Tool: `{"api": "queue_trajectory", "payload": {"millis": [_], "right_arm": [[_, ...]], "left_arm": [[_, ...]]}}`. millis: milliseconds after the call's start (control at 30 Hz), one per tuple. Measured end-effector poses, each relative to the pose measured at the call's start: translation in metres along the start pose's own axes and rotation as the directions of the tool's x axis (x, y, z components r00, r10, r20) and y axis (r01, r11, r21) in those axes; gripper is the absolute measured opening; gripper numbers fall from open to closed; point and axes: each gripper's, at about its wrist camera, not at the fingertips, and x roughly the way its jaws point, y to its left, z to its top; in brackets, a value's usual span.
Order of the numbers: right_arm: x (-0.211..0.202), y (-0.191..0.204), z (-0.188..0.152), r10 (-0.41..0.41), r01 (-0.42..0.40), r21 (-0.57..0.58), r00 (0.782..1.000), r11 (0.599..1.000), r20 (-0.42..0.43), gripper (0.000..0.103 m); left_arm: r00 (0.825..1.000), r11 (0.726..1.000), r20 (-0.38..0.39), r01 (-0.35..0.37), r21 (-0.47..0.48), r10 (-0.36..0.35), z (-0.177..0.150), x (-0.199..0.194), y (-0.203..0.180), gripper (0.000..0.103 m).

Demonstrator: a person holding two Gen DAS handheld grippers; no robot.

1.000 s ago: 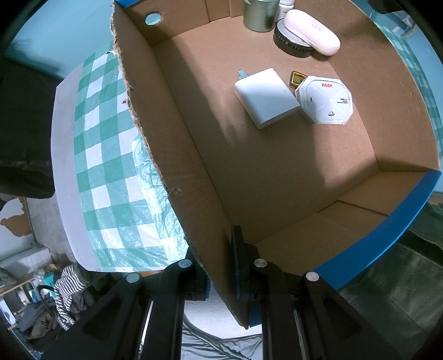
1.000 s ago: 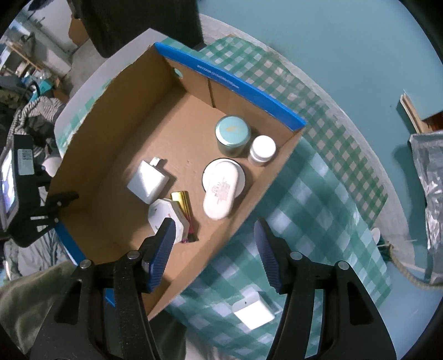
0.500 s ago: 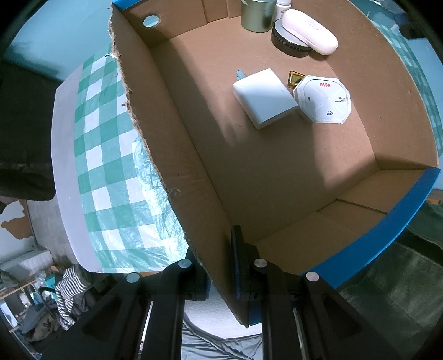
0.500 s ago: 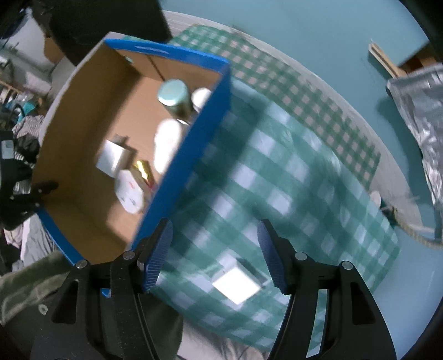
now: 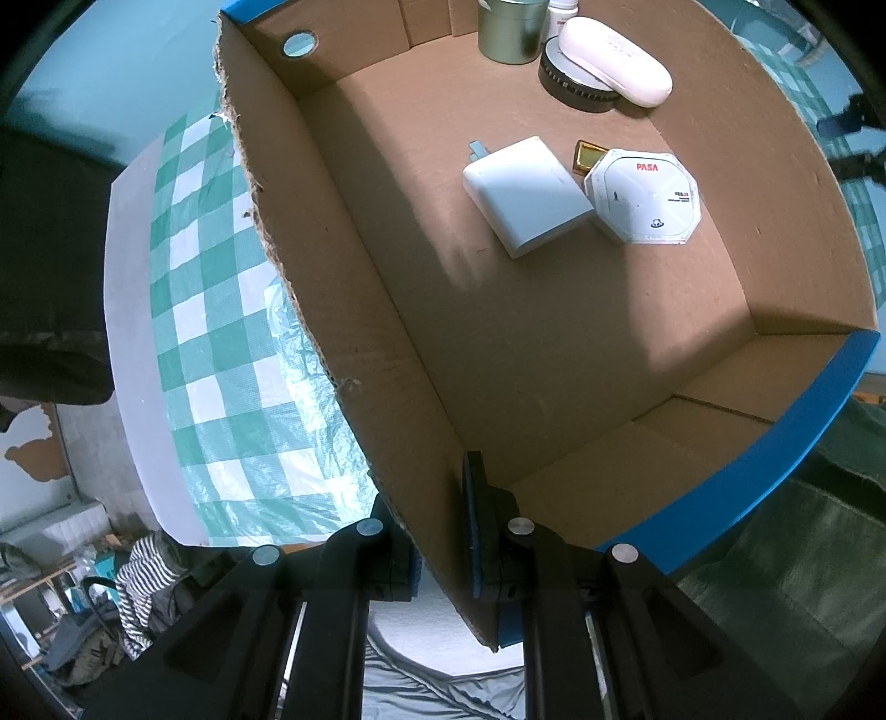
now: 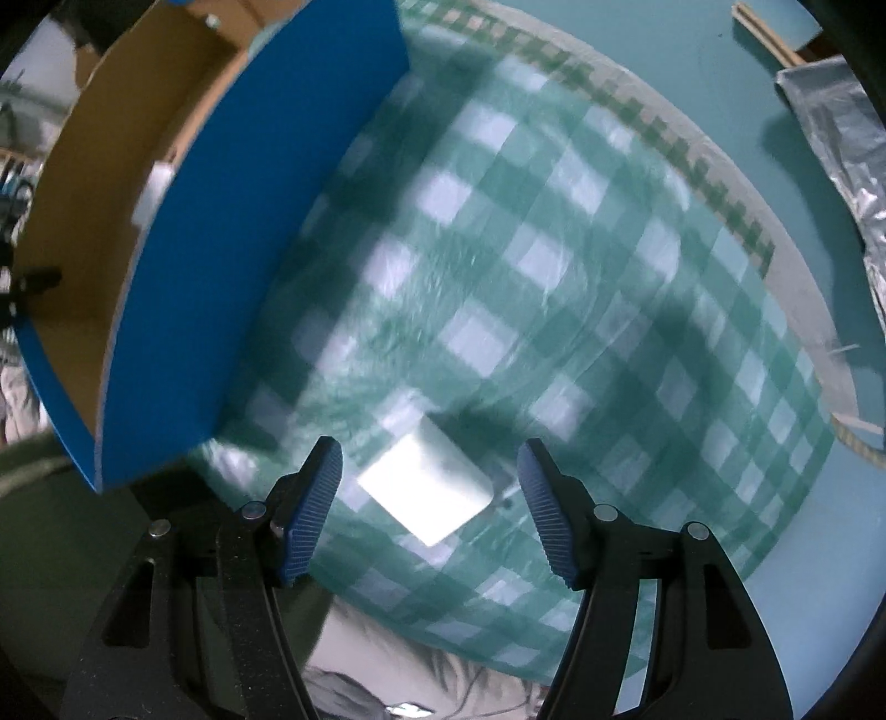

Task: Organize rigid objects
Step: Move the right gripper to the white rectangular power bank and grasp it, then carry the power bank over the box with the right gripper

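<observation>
Currently: left gripper (image 5: 443,545) pinched on the cardboard box (image 5: 354,310) side wall, pads either side. Ahead of it in the box: white charger (image 5: 526,194), octagonal PASA case (image 5: 642,202), white oblong case (image 5: 614,52), tin (image 5: 509,27). Right gripper (image 6: 432,498) spread, jaws just widening, poised over a blurred white square block (image 6: 426,490), possibly another charger, on the checked cloth (image 6: 554,277).

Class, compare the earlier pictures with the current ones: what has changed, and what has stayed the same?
The right gripper swung from above the box down over the white square item on the checked cloth, its jaws opening. The left gripper stays clamped on the box wall; contents unmoved.
</observation>
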Motion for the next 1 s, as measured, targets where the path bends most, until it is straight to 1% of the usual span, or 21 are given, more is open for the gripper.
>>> {"api": "queue_trajectory", "payload": {"millis": [200,433,567,600,667,767,800,867,900,933,1000], "right_arm": [[0.026,0.009,-0.015,-0.046,0.041,-0.108,0.998,0.993,-0.046,0.067],[0.049,0.027,-0.026,-0.122,0.101,-0.25,0.99,0.963,-0.071,0.067],[0.061,0.034,-0.027,-0.156,0.132,-0.273,0.986,0.953,-0.066,0.067],[0.063,0.034,-0.027,-0.151,0.129,-0.262,0.987,0.956,-0.064,0.066],[0.063,0.029,-0.026,-0.125,0.11,-0.214,0.991,0.971,-0.057,0.061],[0.063,0.015,-0.023,-0.067,0.063,-0.087,0.997,0.994,-0.046,0.055],[0.063,0.01,-0.022,-0.053,0.052,-0.041,0.998,0.998,-0.04,0.055],[0.063,-0.001,-0.022,-0.023,0.025,0.079,0.999,0.997,-0.026,0.054],[0.064,-0.005,-0.023,-0.014,0.016,0.117,1.0,0.993,-0.021,0.054],[0.065,-0.008,-0.023,-0.007,0.009,0.152,1.0,0.988,-0.018,0.054],[0.064,-0.009,-0.024,-0.016,0.017,0.184,1.0,0.983,-0.004,0.053]], "left_arm": [[1.0,1.0,-0.002,-0.005,0.0,0.005,-0.001,-0.002,-0.002,0.012],[1.0,1.0,-0.001,-0.005,-0.007,0.005,-0.001,-0.002,-0.001,0.012],[1.0,1.0,-0.001,-0.005,-0.011,0.005,-0.002,-0.002,0.0,0.012],[1.0,1.0,-0.001,-0.005,-0.012,0.005,-0.002,-0.003,0.0,0.012],[1.0,1.0,0.0,-0.004,-0.014,0.004,-0.002,-0.003,0.0,0.012],[1.0,1.0,0.001,0.0,-0.016,0.0,-0.002,-0.003,0.001,0.012],[1.0,1.0,0.001,0.0,-0.017,0.0,-0.003,-0.003,0.001,0.012],[1.0,1.0,0.001,-0.001,-0.017,0.001,-0.003,-0.003,0.002,0.012],[1.0,1.0,0.001,0.0,-0.017,0.0,-0.003,-0.003,0.002,0.012],[1.0,1.0,0.001,0.002,-0.016,-0.002,-0.003,-0.002,0.002,0.012],[1.0,1.0,0.002,0.003,-0.017,-0.003,-0.004,-0.002,0.004,0.012]]}}
